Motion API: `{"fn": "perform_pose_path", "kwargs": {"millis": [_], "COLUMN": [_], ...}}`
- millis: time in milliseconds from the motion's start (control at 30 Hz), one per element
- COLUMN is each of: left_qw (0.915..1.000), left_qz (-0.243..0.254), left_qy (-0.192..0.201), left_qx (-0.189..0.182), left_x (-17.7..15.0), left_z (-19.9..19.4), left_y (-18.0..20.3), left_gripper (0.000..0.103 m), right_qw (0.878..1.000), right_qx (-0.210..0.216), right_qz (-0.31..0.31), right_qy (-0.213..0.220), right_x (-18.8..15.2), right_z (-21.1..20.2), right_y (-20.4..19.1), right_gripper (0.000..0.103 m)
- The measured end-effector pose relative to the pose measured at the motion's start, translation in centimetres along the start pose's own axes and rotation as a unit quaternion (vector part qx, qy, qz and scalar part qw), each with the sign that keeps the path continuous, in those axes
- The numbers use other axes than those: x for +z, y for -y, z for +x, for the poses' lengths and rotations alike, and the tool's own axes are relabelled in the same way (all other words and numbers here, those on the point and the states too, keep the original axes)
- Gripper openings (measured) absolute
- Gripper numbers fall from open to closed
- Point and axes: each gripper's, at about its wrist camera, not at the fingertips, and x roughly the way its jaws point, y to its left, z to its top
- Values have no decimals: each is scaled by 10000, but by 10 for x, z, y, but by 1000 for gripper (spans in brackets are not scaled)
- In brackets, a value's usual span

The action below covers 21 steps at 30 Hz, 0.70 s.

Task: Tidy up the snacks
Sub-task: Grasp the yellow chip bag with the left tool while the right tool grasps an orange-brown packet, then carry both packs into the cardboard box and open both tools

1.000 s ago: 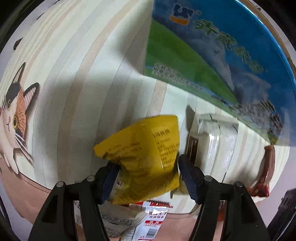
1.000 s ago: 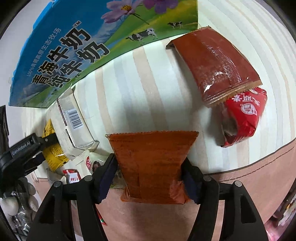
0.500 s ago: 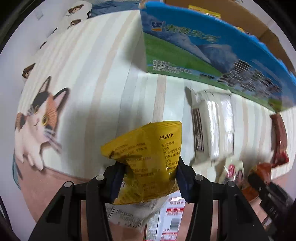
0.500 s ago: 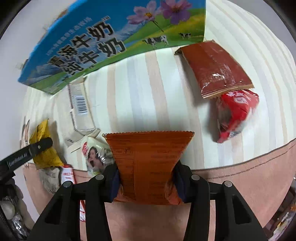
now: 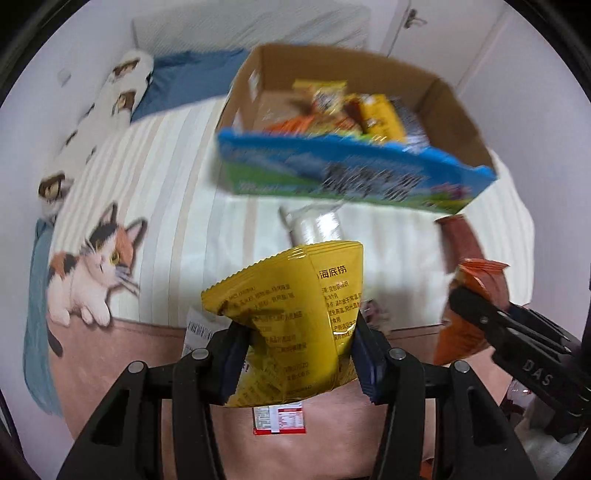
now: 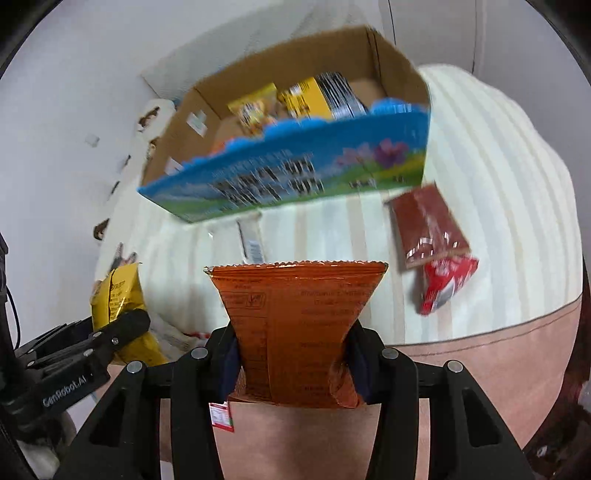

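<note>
My left gripper [image 5: 295, 354] is shut on a yellow snack bag [image 5: 295, 314], held up above the bed. Pinched in my right gripper [image 6: 291, 362] is an orange snack packet [image 6: 295, 317]; the same packet [image 5: 469, 314] shows at the right of the left wrist view. The yellow bag [image 6: 118, 299] appears at the left of the right wrist view. Ahead stands an open cardboard box [image 5: 454, 107] with a blue and green printed front, holding several snacks [image 5: 332, 107]. Loose on the striped bedsheet lie a brown packet [image 6: 428, 225], a red packet [image 6: 443, 280] and a clear wrapped pack [image 5: 317, 229].
A cat-print blanket [image 5: 92, 266] covers the bed's left side, with a blue pillow [image 5: 184, 81] and a cat-patterned pillow [image 5: 125, 77] behind. A small red and white packet [image 5: 279, 419] lies on the pink bed edge. White wall and cupboard doors [image 5: 443, 33] stand behind the box.
Both grippers closed on their packets and rose with them off the bed. The views tilted up, so the box's open top and its contents came into sight.
</note>
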Motion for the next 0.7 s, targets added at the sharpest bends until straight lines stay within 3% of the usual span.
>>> {"fn": "perform_pose_path", "kwargs": {"millis": [400,567,700], "left_qw": [9967,9964,9978], "left_qz": [206,316,388], "left_qy": [604,600,351], "left_qx": [-501,-512,-405], "left_x": [74,128,180], "left_z": [-46,-43,-17], "left_y": [35,42,44], "left_gripper": [48,48,48], "right_qw": [9968,9957,9963], "right_qx": [400,423,224], "right_qz": [-89,-113,-91], "right_qy": [683,818,823], "right_x": [72,128,174], "right_z": [-73,-83,-76], "right_y": [-2,2,9], "right_gripper": [51,51,51]}}
